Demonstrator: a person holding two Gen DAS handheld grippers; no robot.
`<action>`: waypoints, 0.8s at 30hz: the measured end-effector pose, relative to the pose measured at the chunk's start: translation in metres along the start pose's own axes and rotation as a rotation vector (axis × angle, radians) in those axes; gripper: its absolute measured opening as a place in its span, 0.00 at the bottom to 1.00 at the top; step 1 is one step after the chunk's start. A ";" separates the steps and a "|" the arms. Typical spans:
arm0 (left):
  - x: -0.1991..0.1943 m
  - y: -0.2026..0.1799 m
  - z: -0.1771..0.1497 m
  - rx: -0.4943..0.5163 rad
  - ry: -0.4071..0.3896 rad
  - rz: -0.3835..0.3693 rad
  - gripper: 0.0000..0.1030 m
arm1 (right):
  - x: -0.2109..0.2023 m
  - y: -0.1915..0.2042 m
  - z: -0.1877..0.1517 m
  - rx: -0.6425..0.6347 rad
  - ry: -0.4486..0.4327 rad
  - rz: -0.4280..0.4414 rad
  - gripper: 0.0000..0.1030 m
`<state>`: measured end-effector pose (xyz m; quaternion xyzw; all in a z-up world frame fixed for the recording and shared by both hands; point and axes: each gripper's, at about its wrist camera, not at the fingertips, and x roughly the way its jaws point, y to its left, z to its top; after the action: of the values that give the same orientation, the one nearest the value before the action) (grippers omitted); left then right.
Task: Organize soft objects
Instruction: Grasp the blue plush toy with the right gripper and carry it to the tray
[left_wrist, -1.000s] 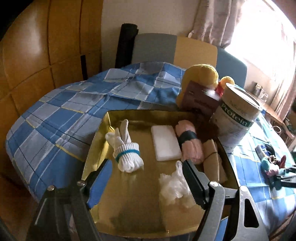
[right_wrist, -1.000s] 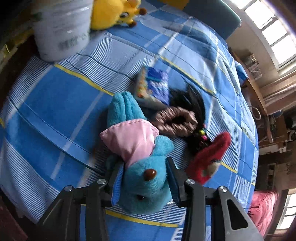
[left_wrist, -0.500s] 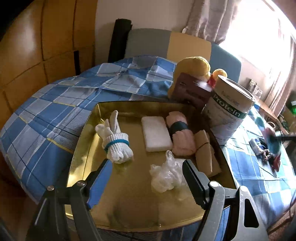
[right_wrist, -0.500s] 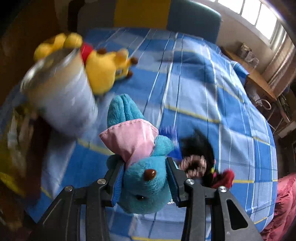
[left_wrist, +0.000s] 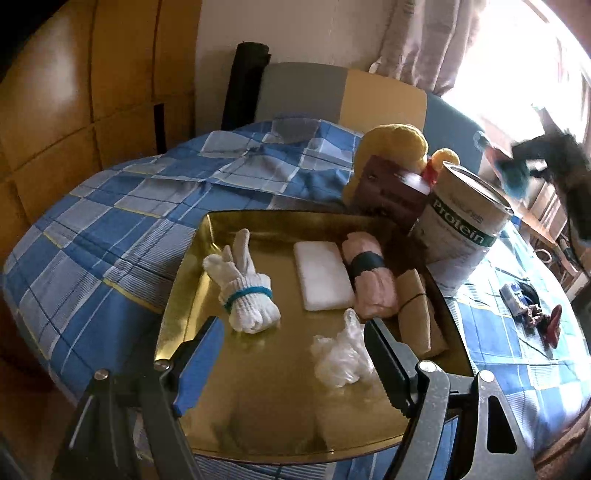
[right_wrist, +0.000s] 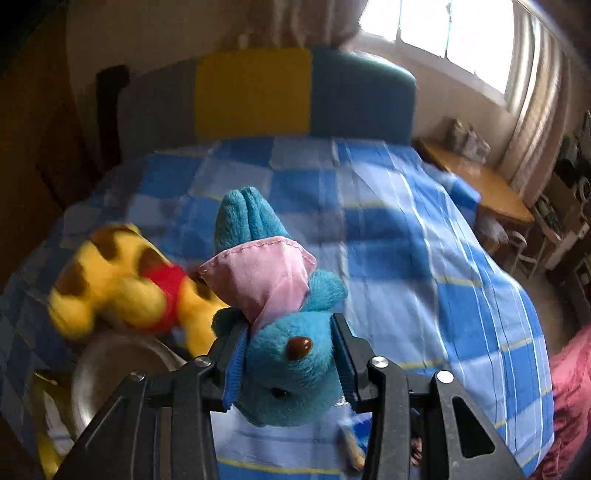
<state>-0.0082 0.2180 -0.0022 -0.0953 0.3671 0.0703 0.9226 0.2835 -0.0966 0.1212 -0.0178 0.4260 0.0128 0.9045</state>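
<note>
My right gripper (right_wrist: 290, 363) is shut on a teal plush toy (right_wrist: 284, 347) with a pink cloth hood, held in the air above the checked bed. In the left wrist view that toy (left_wrist: 511, 171) shows blurred at the far right, high over the protein can (left_wrist: 463, 236). A gold tray (left_wrist: 192, 295) holds a rolled white sock (left_wrist: 245, 295), a white pad (left_wrist: 323, 275), a pink roll (left_wrist: 369, 280), a tan bundle (left_wrist: 419, 317) and crumpled clear plastic (left_wrist: 341, 358). My left gripper (left_wrist: 291, 363) stands open over the tray's near part, with nothing between its fingers.
A yellow plush bear (right_wrist: 125, 284) and a brown box (left_wrist: 391, 190) sit behind the tray. A small packet (left_wrist: 511, 297), a hair scrunchie (left_wrist: 532, 315) and a red item (left_wrist: 554, 325) lie on the blue checked cover (right_wrist: 424, 266). A side table (right_wrist: 476, 181) stands by the window.
The right gripper lifted the teal plush off the cover and carried it up and toward the can and yellow bear. The left gripper stayed over the tray.
</note>
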 end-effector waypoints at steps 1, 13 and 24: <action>0.000 0.001 0.000 0.000 0.001 0.000 0.76 | -0.002 0.011 0.004 -0.013 -0.012 0.018 0.41; 0.000 0.016 -0.005 -0.035 0.010 0.013 0.76 | -0.060 0.185 -0.022 -0.336 -0.089 0.383 0.41; -0.005 0.048 -0.014 -0.116 0.009 0.069 0.76 | 0.016 0.276 -0.128 -0.413 0.228 0.469 0.42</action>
<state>-0.0305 0.2609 -0.0151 -0.1363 0.3694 0.1227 0.9110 0.1841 0.1741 0.0214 -0.1038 0.5052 0.3046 0.8008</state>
